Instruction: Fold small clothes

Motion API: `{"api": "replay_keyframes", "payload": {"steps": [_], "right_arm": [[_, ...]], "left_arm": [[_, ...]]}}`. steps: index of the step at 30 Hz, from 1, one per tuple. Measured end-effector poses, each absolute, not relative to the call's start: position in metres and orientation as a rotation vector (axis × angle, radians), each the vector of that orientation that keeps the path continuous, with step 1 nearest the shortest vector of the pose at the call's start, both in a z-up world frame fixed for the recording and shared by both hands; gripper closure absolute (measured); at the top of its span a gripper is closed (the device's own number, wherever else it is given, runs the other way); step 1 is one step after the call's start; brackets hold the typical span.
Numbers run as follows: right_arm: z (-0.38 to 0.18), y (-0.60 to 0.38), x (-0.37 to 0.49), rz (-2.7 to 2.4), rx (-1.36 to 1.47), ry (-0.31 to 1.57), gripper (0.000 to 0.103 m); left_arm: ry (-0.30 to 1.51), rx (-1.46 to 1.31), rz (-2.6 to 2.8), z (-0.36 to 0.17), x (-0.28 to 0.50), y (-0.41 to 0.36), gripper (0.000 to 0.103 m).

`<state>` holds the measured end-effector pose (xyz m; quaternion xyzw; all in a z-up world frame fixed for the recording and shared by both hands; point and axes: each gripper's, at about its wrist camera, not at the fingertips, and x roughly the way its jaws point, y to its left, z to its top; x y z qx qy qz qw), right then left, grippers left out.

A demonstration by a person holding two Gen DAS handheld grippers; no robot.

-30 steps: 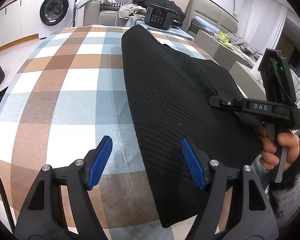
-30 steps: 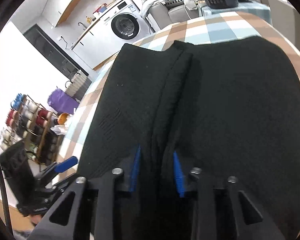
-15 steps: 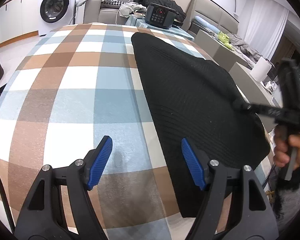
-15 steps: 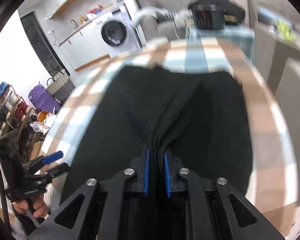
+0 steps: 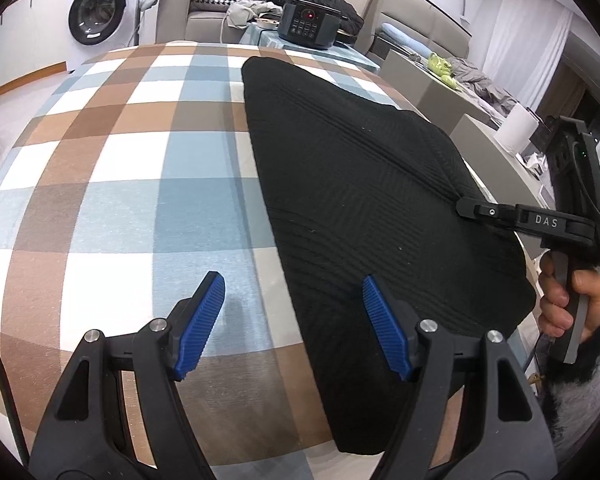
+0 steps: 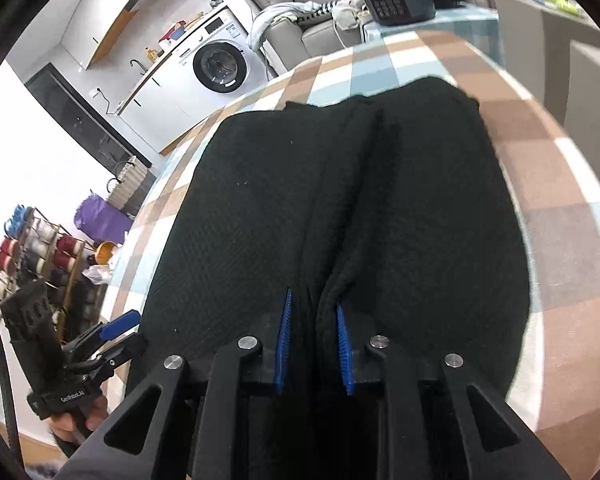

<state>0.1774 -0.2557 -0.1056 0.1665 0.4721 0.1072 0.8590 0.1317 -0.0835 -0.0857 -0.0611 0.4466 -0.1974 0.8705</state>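
while the black ribbed knit garment (image 5: 364,200) lies spread over the brown, blue and white checked tablecloth (image 5: 120,168), the right gripper (image 6: 314,344) pinches a raised fold at the cloth's near edge, blue pads clamped on it. the left gripper (image 5: 292,320) hovers with jaws wide apart beside the garment's other edge, one pad above the tablecloth, gripping nothing.

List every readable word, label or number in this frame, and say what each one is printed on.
"DAS": white letters on the right gripper, on its black body, seen from the left wrist view.
White lettering on the left gripper, on its body in the right wrist view: too small to read reliably.
Washing machine panel and sticker: blurred, unreadable.
Black appliance with keypad and red display: markings too small to read.
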Motion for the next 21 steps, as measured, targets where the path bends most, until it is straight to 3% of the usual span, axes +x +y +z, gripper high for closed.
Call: {"api": "replay_keyframes", "payload": {"steps": [7,10,13,14,17,18,21], "right_arm": [[-0.095,-0.262,0.154,0.198,0.302,0.972,0.076],[-0.082,-0.279,0.136,0.108,0.293,0.878,0.061],[-0.085,-0.304,0.128,-0.006,0.318,0.862,0.059],[-0.091,-0.311,0.129,-0.023,0.337,0.887,0.059],[-0.105,-0.318,0.134,0.0,0.367,0.921,0.059],[-0.108,-0.317,0.135,-0.002,0.37,0.928,0.064],[-0.114,-0.311,0.141,0.002,0.361,0.939,0.078]], "left_arm": [[0.954,-0.132,-0.414,-0.09,0.146,-0.092,0.034],[0.957,-0.121,-0.398,-0.092,0.156,-0.098,0.034],[0.967,-0.114,-0.381,-0.094,0.166,-0.105,0.034],[0.966,-0.115,-0.381,-0.094,0.167,-0.107,0.036],[0.956,-0.123,-0.406,-0.095,0.172,-0.113,0.061],[0.944,-0.124,-0.4,-0.094,0.173,-0.114,0.071],[0.924,-0.142,-0.4,-0.093,0.174,-0.111,0.085]]}}
